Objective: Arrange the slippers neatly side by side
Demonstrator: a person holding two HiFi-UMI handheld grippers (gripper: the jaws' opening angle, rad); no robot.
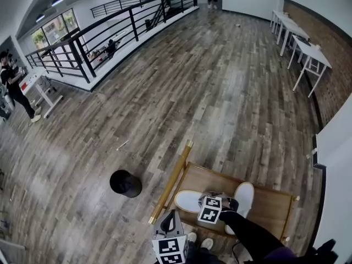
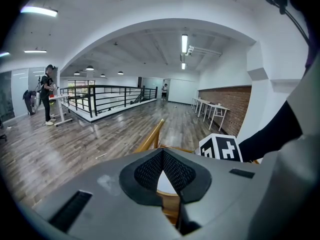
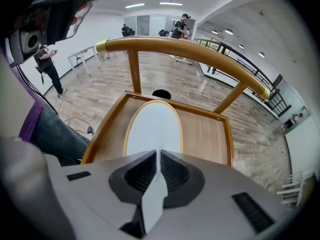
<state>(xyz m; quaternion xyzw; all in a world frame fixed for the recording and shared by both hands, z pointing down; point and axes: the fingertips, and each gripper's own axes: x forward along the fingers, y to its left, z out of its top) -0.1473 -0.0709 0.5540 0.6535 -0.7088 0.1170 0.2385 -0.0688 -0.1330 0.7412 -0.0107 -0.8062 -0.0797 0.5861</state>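
Clamping slipper point(image 3: 152, 126) edge in right claw point(image 3: 157, 159), on rack point(image 1: 275, 205) | left claw point(image 2: 162, 156) closed, empty | second slipper point(image 1: 243, 197) at 3 o'clock of right claw, skewed | alignment judged pending

Both are white and lie on the wooden rack point(image 1: 273, 208). The rail-side slipper point(image 1: 188, 201) lies crosswise, tan-rimmed, one end pinched in the right claw point(image 3: 156, 160); the other slipper point(image 1: 244, 196) lies lengthwise.
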